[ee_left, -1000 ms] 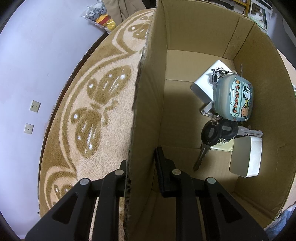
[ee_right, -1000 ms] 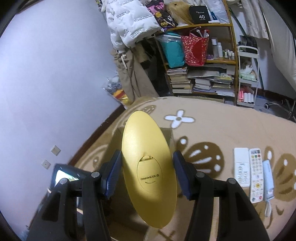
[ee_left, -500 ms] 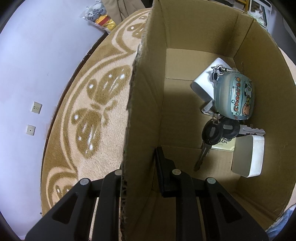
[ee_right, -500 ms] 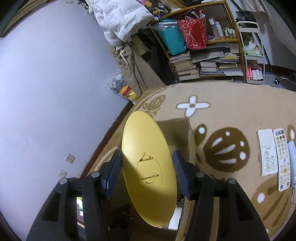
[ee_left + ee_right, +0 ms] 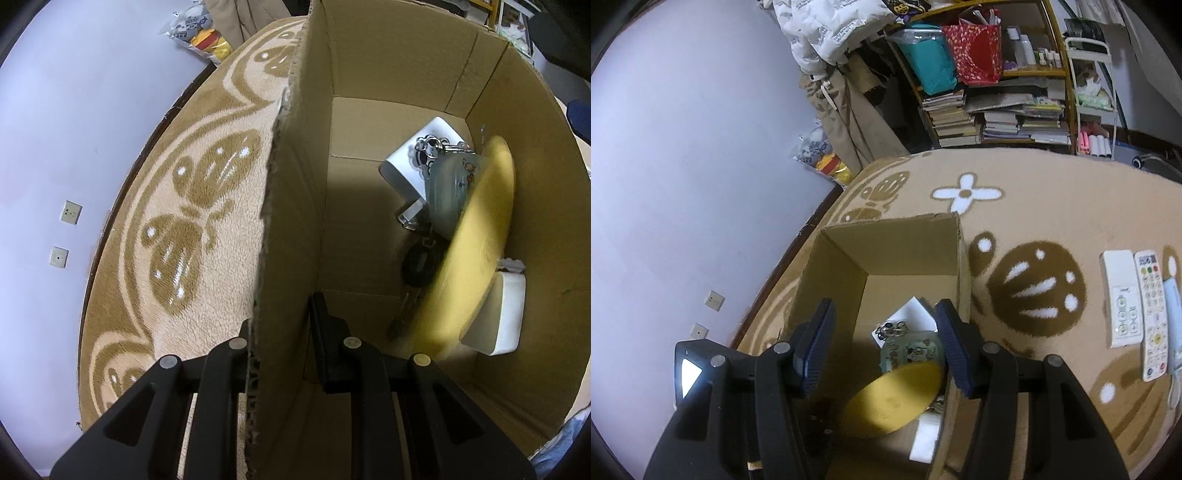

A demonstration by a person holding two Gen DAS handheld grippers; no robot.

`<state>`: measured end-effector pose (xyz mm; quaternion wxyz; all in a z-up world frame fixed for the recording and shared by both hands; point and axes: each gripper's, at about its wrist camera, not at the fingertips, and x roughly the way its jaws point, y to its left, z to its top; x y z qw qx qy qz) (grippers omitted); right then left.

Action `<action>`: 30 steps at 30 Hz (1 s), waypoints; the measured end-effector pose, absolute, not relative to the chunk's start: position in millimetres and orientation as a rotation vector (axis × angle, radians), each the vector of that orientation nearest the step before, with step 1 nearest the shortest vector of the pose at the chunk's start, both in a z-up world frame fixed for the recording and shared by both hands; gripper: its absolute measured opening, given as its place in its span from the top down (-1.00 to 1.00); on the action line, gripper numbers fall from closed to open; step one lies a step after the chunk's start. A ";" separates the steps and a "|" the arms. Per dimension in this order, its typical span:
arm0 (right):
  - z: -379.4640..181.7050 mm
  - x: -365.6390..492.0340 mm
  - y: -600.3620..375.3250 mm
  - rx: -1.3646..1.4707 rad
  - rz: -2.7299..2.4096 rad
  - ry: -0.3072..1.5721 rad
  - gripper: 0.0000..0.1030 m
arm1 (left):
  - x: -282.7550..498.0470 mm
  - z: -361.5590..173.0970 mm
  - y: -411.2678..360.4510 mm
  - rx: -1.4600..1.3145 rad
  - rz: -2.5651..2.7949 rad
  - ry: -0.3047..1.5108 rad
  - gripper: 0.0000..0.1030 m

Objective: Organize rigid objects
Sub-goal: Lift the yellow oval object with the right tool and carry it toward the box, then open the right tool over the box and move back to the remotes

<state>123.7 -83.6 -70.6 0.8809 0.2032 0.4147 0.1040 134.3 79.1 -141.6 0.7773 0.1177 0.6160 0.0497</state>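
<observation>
My right claw (image 5: 882,347) hangs open and empty over the box (image 5: 831,280); the yellow oval thing (image 5: 892,398), blurry so maybe mid-drop, sits inside just below it. Left claw (image 5: 280,332) is clenched on the box wall.

No legible text. White jacket (image 5: 831,33) carries repeated print, too small to read. Remote (image 5: 1152,314) button markings and pouch (image 5: 912,350) lettering blurred.
</observation>
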 end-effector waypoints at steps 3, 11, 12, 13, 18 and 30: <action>-61.5 120.3 -86.5 0.379 0.209 0.843 -0.23 | 134.4 -142.2 79.6 0.253 0.108 1.332 0.65; -56.8 120.5 -110.4 0.269 0.117 0.867 -0.62 | 133.7 -143.1 80.5 0.249 0.107 1.332 0.65; -57.8 120.5 -113.8 0.258 0.109 0.868 -0.64 | 133.7 -143.1 80.5 0.249 0.107 1.332 0.65; -58.7 120.5 -118.3 0.248 0.098 0.870 -0.65 | 133.6 -143.1 80.3 0.250 0.107 1.332 0.65; -65.3 118.5 -142.4 0.242 0.049 0.882 -0.81 | 133.8 -143.5 80.2 0.253 0.108 1.332 0.65; -87.1 120.9 -184.6 0.154 -0.057 0.907 -0.99 | 134.3 -142.7 80.2 0.253 0.108 1.332 0.65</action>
